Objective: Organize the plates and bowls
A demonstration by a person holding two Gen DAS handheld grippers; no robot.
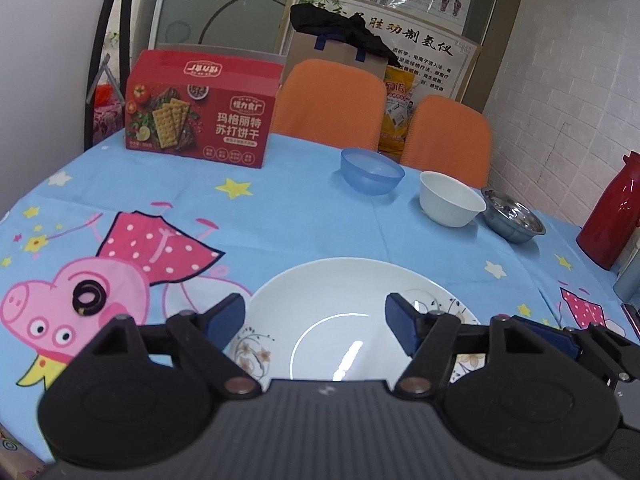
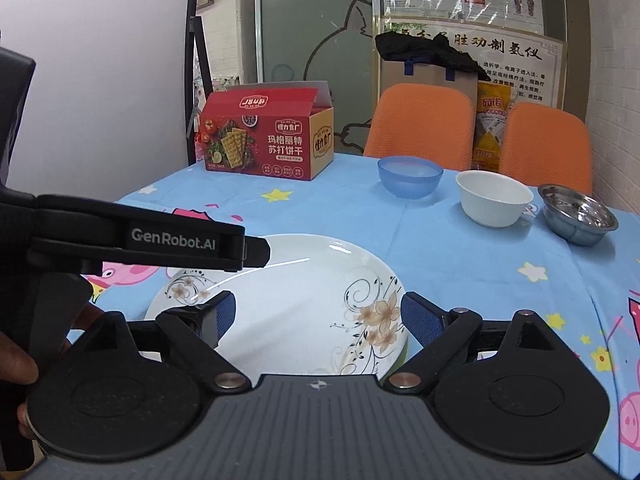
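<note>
A white plate with a flower pattern (image 1: 320,300) lies on the table near its front edge; it also shows in the right wrist view (image 2: 304,300). My left gripper (image 1: 316,322) is open, its jaws apart above the plate's near side. My right gripper (image 2: 316,318) is open too, just above the plate's near rim. A blue plastic bowl (image 1: 372,170) (image 2: 410,176), a white bowl (image 1: 452,198) (image 2: 494,198) and a steel bowl (image 1: 512,214) (image 2: 578,214) stand in a row at the far right of the table.
A red cracker box (image 1: 200,110) (image 2: 264,136) stands at the back left on the blue cartoon tablecloth (image 1: 280,220). Two orange chairs (image 1: 332,100) stand behind the table. A red thermos (image 1: 612,220) stands at the right edge. A black ring (image 1: 88,298) lies at the left.
</note>
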